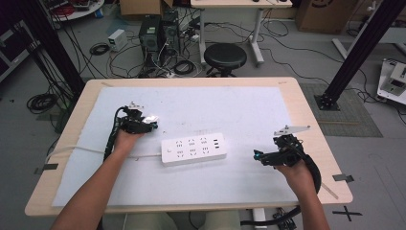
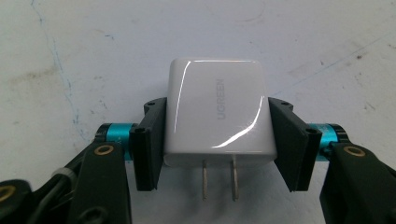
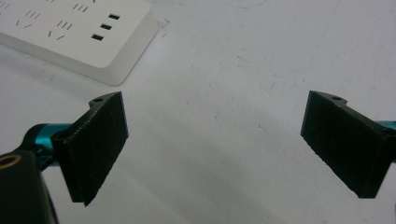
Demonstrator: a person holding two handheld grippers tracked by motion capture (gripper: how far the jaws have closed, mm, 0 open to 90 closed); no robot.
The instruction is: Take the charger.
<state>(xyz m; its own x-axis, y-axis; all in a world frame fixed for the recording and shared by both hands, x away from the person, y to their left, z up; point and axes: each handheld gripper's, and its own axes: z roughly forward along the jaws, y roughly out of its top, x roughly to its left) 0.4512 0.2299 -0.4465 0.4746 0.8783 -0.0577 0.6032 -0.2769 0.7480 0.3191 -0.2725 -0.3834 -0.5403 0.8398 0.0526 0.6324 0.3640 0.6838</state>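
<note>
Left gripper view: a white charger (image 2: 217, 112) is seen clamped between the two black pads of the left gripper (image 2: 217, 140), its two metal prongs pointing back toward the camera, while it still lies on the white surface (image 2: 70, 56). From the high view, the grasp is judged done, but the charger (image 1: 152, 118) has yet to be lifted and plugged into the white power strip (image 1: 193, 149) lying nearby at the middle. The right gripper (image 3: 212, 144) is held wide open and empty, just beside the strip's end.
</note>
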